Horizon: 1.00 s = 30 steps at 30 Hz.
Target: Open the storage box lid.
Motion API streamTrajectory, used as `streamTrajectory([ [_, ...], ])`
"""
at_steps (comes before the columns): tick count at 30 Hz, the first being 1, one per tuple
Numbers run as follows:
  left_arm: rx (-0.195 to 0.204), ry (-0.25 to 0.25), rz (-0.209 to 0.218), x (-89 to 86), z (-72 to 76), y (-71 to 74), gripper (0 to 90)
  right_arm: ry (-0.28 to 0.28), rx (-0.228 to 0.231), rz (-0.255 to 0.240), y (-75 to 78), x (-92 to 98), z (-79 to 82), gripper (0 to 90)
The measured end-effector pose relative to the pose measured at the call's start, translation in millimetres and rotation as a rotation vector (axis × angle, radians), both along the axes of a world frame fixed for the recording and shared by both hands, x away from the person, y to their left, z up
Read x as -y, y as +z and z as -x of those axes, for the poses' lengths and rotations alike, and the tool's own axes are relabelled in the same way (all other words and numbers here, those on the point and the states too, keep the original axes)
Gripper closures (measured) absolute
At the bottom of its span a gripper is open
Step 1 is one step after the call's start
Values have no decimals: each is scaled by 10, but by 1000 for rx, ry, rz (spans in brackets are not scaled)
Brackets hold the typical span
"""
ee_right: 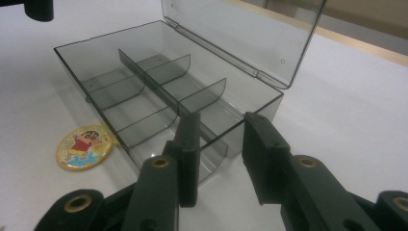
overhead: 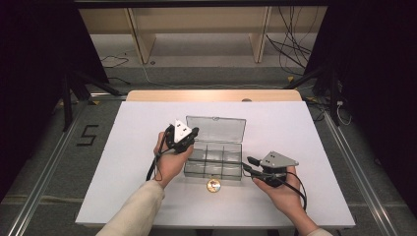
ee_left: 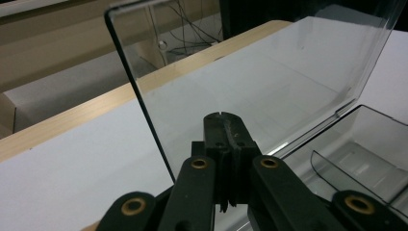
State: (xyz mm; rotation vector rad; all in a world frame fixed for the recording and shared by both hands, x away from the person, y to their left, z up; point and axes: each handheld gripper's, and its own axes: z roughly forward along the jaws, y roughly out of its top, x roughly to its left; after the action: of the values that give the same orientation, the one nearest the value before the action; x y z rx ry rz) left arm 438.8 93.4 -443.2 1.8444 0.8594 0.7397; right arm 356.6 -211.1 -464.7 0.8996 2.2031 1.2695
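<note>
A clear smoky plastic organiser box (overhead: 214,161) sits on the white counter (overhead: 133,128), its hinged lid (overhead: 216,129) standing open on the side of the box away from the person. Thin dividers (ee_right: 159,79) split the inside of the box into small compartments, all bare.

The left gripper (overhead: 183,136) is at the left end of the box, beside the lid's left edge. Its jaws are pressed together with nothing between them, and in the left gripper view they point at the lid's lower left part; I cannot tell whether they touch it.

The right gripper (overhead: 250,164) is at the right end of the box. Its jaws stand partly apart on either side of the box's near right corner, without pressing on it.

A round cartoon badge (overhead: 213,185) lies flat on the counter just in front of the box, close to its front wall.
</note>
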Motion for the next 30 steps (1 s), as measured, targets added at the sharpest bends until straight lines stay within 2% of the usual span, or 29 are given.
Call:
streamTrajectory([
  [3,-22,6,-19,-4,-59,-40,891,1,0,-1,2,1,2,678],
  [9,-48,16,-29,-37,-115,-90,877,3,-4,-1,-2,-1,5,672],
  [13,-56,2,-37,-82,-78,-70,851,7,-8,-7,-2,-2,15,660],
  [17,-75,-18,-37,-200,36,-24,780,13,-21,-17,-7,3,42,620],
  [19,-106,-23,-40,-281,98,-10,715,22,-37,-18,-16,6,51,588],
  [21,-116,-23,-33,-368,177,-6,657,23,-45,-16,-24,8,64,561],
  [24,-155,-26,-4,-486,312,-6,530,34,-59,-21,-28,8,88,511],
  [26,-172,-23,4,-562,411,-28,465,44,-66,-19,-35,7,108,464],
  [30,-222,-34,52,-720,602,-110,359,51,-77,-19,-49,2,166,410],
])
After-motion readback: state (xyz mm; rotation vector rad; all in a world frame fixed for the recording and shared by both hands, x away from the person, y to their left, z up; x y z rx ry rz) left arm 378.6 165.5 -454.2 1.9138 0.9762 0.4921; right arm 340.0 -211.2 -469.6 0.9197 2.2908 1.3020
